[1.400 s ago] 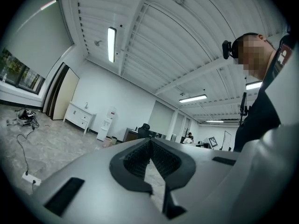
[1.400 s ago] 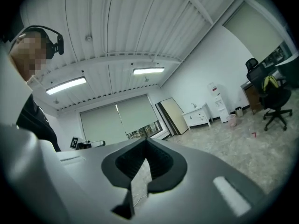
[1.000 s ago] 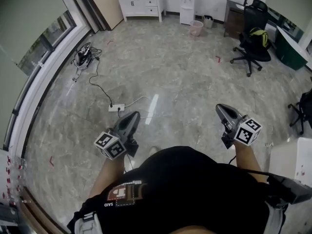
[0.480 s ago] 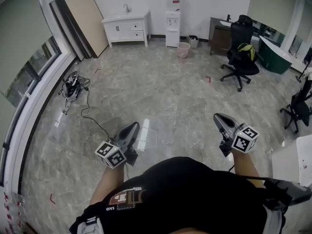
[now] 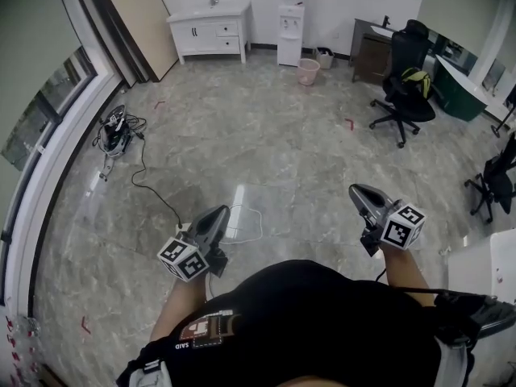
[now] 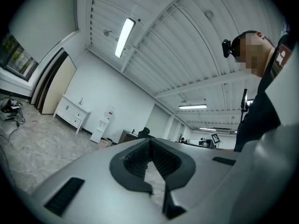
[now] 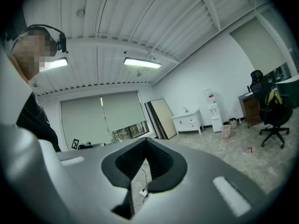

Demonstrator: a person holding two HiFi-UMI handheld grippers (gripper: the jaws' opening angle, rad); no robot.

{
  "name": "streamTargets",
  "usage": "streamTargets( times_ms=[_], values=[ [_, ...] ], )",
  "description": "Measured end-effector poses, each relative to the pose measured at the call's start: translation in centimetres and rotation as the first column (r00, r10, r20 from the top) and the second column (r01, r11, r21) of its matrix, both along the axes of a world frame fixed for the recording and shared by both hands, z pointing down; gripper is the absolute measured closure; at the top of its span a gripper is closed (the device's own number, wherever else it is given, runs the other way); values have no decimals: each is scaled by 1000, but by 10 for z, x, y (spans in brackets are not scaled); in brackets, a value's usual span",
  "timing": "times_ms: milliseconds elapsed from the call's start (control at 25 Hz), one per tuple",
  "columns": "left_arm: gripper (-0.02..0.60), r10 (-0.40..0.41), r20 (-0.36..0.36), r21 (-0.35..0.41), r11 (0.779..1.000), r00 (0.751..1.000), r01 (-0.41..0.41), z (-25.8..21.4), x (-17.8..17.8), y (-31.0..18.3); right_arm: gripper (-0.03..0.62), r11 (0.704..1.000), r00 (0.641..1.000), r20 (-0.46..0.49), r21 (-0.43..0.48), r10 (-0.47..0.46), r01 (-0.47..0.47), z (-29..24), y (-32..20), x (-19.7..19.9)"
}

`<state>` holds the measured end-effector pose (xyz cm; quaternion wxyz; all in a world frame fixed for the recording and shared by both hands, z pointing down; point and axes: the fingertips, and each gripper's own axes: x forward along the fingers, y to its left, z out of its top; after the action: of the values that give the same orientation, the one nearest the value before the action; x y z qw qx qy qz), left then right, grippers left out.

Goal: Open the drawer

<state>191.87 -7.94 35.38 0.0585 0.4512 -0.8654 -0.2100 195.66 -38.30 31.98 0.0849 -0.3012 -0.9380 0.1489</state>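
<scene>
Marble floor (image 5: 274, 135) runs across a big room to the far wall. There stands the cabinet (image 5: 208, 29) with the drawer (image 5: 228, 30). No front stands out, as far as this distance lets me tell, so nothing is opened yet. Just right of the cabinet are a dispenser (image 5: 292, 22) and a bin (image 5: 308, 71).

Over the last second the floor has slid toward the person. The cable (image 5: 153, 196) that lay ahead of the left gripper (image 5: 218, 213) now ends level with it. I judge this to be the walk-up to the cabinet, which remains well apart from both grippers.

The left gripper and the right gripper (image 5: 357, 192) are carried level before the body. Each has its jaws closed tip to tip on nothing. They will have to part before they can take a handle.
</scene>
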Motion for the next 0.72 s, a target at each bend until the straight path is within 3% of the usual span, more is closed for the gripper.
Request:
streamTargets(
  times_ms=[240, 560, 720],
  values=[
    [581, -39, 13, -14, 999, 999, 39, 3, -32, -26, 592, 997, 997, 6, -14, -82, 82, 12, -13, -48],
    [581, -136, 55, -21, 990, 989, 137, -24, -89, -113, 592, 991, 990, 59, -15, -130, 131, -5, -118, -127],
    [581, -124, 63, 7, 992, 990, 124, -33, -117, -174, 592, 990, 988, 73, -12, -136, 137, -15, -174, -155]
  ],
)
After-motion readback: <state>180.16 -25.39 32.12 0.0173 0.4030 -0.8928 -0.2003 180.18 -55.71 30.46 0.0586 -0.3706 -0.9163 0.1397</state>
